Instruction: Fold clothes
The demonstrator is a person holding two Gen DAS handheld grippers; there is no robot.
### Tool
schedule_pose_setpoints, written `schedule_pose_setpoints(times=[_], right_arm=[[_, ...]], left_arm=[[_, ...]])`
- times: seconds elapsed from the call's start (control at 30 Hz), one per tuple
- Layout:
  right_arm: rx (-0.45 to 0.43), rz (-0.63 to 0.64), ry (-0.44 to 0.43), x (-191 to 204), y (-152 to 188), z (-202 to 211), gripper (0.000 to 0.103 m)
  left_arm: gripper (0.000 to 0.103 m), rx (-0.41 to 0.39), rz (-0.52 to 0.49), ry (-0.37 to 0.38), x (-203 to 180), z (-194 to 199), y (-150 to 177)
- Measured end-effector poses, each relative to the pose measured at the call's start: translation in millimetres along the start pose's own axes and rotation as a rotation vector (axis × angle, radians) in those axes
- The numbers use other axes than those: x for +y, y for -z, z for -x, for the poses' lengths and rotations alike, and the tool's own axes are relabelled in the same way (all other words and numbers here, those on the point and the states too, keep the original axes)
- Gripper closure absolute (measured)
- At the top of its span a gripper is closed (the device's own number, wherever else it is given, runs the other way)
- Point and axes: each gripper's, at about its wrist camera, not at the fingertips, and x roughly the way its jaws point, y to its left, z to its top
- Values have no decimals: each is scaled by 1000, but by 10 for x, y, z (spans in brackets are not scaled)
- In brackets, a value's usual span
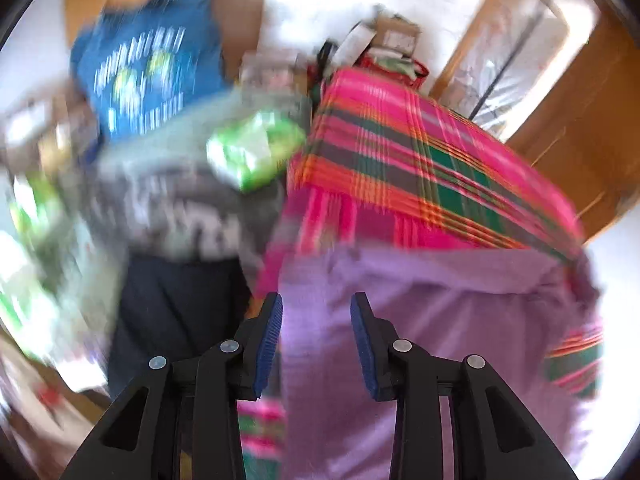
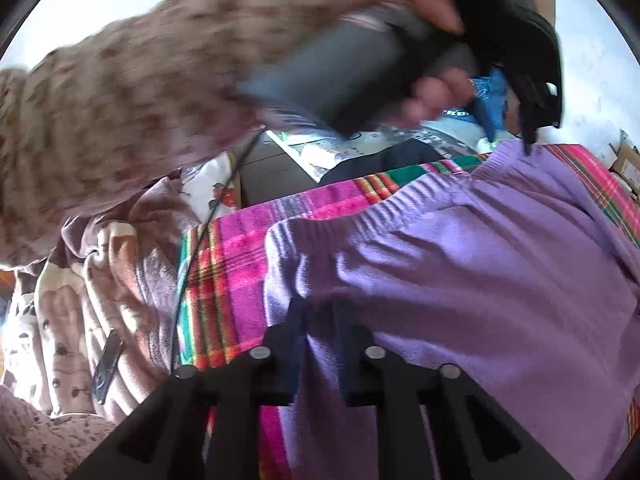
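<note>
Left tongs [image 1: 316, 308]: jaws stand apart with nothing between the blue pads [image 1: 269, 344]; they hang above the purple garment [image 1: 440, 320] without touching it; the view is blurred.

Right tongs [image 2: 320, 312]: jaws drawn close together, pinching a fold of the purple garment [image 2: 480, 264] near its gathered waistband [image 2: 400, 200]; cloth bunches up between the fingers.

The purple garment lies spread on a pink, green and orange plaid cloth [image 1: 420, 152] that covers the table; the garment sits directly under and ahead of both tongs.

Ahead and to the left of the left tongs: a grey printed garment [image 1: 172, 200]; beyond it a blue printed garment [image 1: 148, 76]; a dark garment [image 1: 176, 304] just left of the tongs; a green packet [image 1: 252, 152] beside the plaid cloth.

Above the right tongs: the person's hand [image 2: 400, 4] in a patterned sleeve [image 2: 140, 100] holds the other gripper's grey handle [image 2: 344, 76]; left of the right tongs lies a printed bedsheet [image 2: 100, 280].
</note>
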Motion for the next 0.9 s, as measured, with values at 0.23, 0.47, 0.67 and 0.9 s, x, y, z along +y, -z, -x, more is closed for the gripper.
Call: schedule_pose_setpoints(times=[0.23,0.47,0.67,0.9], right_arm=[[24,-59,-58,-195,-28,28,90],[26,-96,-80,-323,-32,-2,98],[21,-110,-109,-354,-31,-32,98],[16,-107,-105,-329,-14,-41,98]], left_arm=[[66,42,-253,-39,-296,-268,-117],[66,48,-317,1,-315,-387,-190],[58,85,-323,53,-318,-448,-230],[62,122,-211,103,-235,-569,-380]])
